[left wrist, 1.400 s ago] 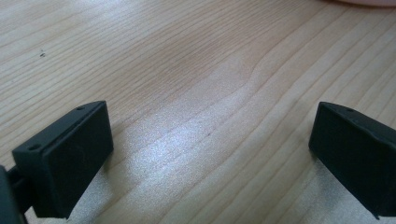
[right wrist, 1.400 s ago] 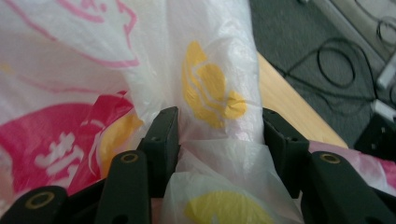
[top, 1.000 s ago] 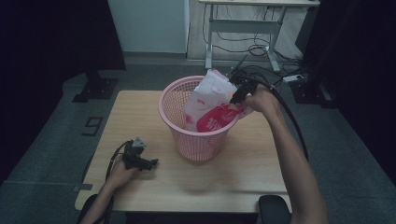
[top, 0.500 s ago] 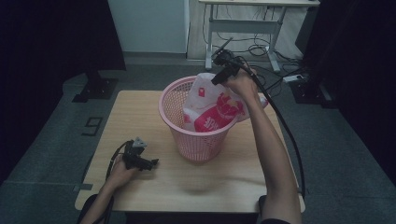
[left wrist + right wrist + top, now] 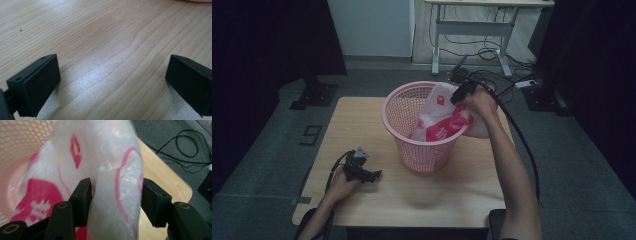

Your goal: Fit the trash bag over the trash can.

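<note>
- Your right gripper has its black jaws around a bunched fold of a thin plastic bag. The jaws have just been closing on it, and in the right gripper view both pads meet the film.
- The bag is glossy, crinkled and translucent white, printed with pink-red blocks and lines.
- In the high view, your right gripper is above the far right rim of the basket. The bag stands partly inside it and spills over that rim.
- The basket is a round pink plastic tub with fine lattice walls, tapering towards its base. It stands near the middle of the table.
- The table is pale wood with a smooth, matt grain, seen very close in the left gripper view.
- Your left gripper lies low over bare wood, its blocky matt jaws wide apart with nothing between them.
- The high view places your left gripper near the table's front left, well apart from the basket, a cable looping behind it.
</note>
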`<state>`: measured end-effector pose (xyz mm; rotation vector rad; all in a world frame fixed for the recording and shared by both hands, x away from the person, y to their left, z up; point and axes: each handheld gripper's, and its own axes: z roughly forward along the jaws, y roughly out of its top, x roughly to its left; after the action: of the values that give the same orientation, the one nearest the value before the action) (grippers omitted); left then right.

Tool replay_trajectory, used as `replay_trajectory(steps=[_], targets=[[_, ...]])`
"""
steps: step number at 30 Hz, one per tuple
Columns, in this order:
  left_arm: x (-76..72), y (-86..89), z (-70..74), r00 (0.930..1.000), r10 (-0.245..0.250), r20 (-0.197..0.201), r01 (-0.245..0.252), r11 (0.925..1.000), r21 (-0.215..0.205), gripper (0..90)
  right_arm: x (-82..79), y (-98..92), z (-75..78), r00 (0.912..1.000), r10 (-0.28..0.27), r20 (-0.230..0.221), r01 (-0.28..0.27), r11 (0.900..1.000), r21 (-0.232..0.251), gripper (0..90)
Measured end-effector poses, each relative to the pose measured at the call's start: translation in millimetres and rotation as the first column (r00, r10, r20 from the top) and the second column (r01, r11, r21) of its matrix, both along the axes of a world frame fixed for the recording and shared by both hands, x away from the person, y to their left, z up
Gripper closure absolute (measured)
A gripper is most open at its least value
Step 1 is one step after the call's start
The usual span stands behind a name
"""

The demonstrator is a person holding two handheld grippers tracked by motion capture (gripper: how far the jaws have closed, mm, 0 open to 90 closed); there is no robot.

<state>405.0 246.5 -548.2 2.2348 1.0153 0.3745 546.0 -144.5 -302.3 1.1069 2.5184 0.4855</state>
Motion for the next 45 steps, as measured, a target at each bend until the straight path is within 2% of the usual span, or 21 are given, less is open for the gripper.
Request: replay_trajectory(steps=[2, 4, 5, 9, 11, 14, 16, 19, 21, 22, 25, 26, 30, 34, 37, 38, 39, 42, 45], targets=[[0.0, 0.0, 0.0, 1.0, 0.001, 0.0, -0.001, 1.0, 0.0, 0.0, -12.3, -4.7, 2.8, 0.9998, 0.01, -0.017, -0.01, 1.0, 0.001, 44.3], [0.0, -0.1, 0.0, 1.0, 0.001, 0.0, -0.001, 1.0, 0.0, 0.0, -23.9, -8.0, 5.5, 0.9977, 0.03, -0.06, -0.03, 1.0, 0.005, 41.6], [0.0, -0.3, 0.0, 1.0, 0.002, 0.0, -0.002, 1.0, 0.0, 0.0, -29.3, -8.9, 7.9, 0.9974, 0.039, -0.061, -0.039, 0.999, 0.002, 38.7], [0.4, -1.4, -0.1, 1.0, 0.001, 0.0, -0.001, 1.0, -0.001, 0.0, -38.6, -9.8, 26.0, 0.999, 0.036, 0.027, -0.037, 0.998, 0.042, 28.4], [0.3, -1.7, -0.1, 1.0, 0.001, 0.0, -0.001, 1.0, -0.001, 0.0, -33.5, -6.4, 34.5, 0.9971, 0.032, 0.069, -0.035, 0.998, 0.046, 27.6], [0.3, -1.7, -0.1, 1.0, 0.002, 0.0, -0.002, 1.0, -0.002, 0.0, -16.4, 3.8, 40.4, 0.9917, 0.033, 0.124, -0.041, 0.997, 0.063, 27.7], [0.3, -1.7, -0.1, 1.0, 0.002, 0.0, -0.002, 1.0, -0.002, 0.0, -2.4, 13.3, 38.7, 0.9892, 0.045, 0.139, -0.053, 0.997, 0.061, 31.9], [0.3, -1.7, -0.1, 1.0, 0.001, 0.0, -0.001, 1.0, -0.002, 0.0, 17.3, 26.6, 29.6, 0.9892, 0.057, 0.135, -0.064, 0.997, 0.048, 40.2], [0.3, -1.6, -0.1, 1.0, 0.0, 0.0, 0.0, 1.0, -0.002, 0.0, 27.1, 32.4, 22.3, 0.9896, 0.068, 0.126, -0.072, 0.997, 0.027, 49.5], [0.3, -1.7, -0.1, 1.0, -0.002, -0.001, 0.002, 1.0, -0.002, 0.0, 30.4, 33.8, 19.0, 0.9902, 0.072, 0.119, -0.075, 0.997, 0.019, 57.3], [0.4, -1.6, 0.0, 1.0, -0.006, 0.0, 0.006, 1.0, 0.002, 0.0, 34.7, 31.5, 12.6, 0.9946, 0.085, 0.06, -0.088, 0.995, 0.04, 65.1], [0.4, -1.6, 0.0, 1.0, -0.006, 0.0, 0.006, 1.0, 0.001, 0.0, 33.4, 29.3, 11.9, 0.9946, 0.087, 0.056, -0.09, 0.995, 0.042, 65.8], [0.3, -1.7, -0.1, 1.0, -0.005, 0.001, 0.005, 1.0, 0.001, 0.0, 21.2, 13.2, 11.8, 0.9969, 0.07, 0.037, -0.071, 0.996, 0.044, 66.2], [0.3, -1.7, 0.0, 1.0, -0.006, 0.0, 0.006, 1.0, 0.002, 0.0, 3.0, -7.7, 12.9, 0.9983, 0.057, 0.004, -0.058, 0.996, 0.066, 59.5], [0.3, -1.7, 0.0, 1.0, -0.005, 0.0, 0.005, 1.0, 0.002, 0.0, -13.5, -21.3, 14.2, 0.9987, 0.051, -0.004, -0.05, 0.995, 0.083, 55.5], [0.3, -1.7, 0.0, 1.0, -0.005, 0.0, 0.005, 1.0, 0.002, 0.0, -13.5, -21.3, 14.2, 0.9987, 0.051, -0.004, -0.05, 0.995, 0.083, 55.5], [0.3, -1.7, 0.0, 1.0, -0.005, 0.0, 0.005, 1.0, 0.002, 0.0, -25.9, -27.7, 15.1, 0.9986, 0.053, 0.004, -0.053, 0.994, 0.097, 52.0], [0.3, -1.7, 0.0, 1.0, -0.006, 0.0, 0.006, 1.0, 0.002, 0.0, -46.1, -33.2, 16.5, 0.9986, 0.052, 0.013, -0.053, 0.992, 0.113, 45.4], [0.3, -1.4, 0.0, 1.0, -0.009, 0.0, 0.009, 1.0, 0.002, 0.0, -68.2, -31.9, 17.8, 0.9983, 0.053, 0.025, -0.055, 0.994, 0.099, 40.2]])
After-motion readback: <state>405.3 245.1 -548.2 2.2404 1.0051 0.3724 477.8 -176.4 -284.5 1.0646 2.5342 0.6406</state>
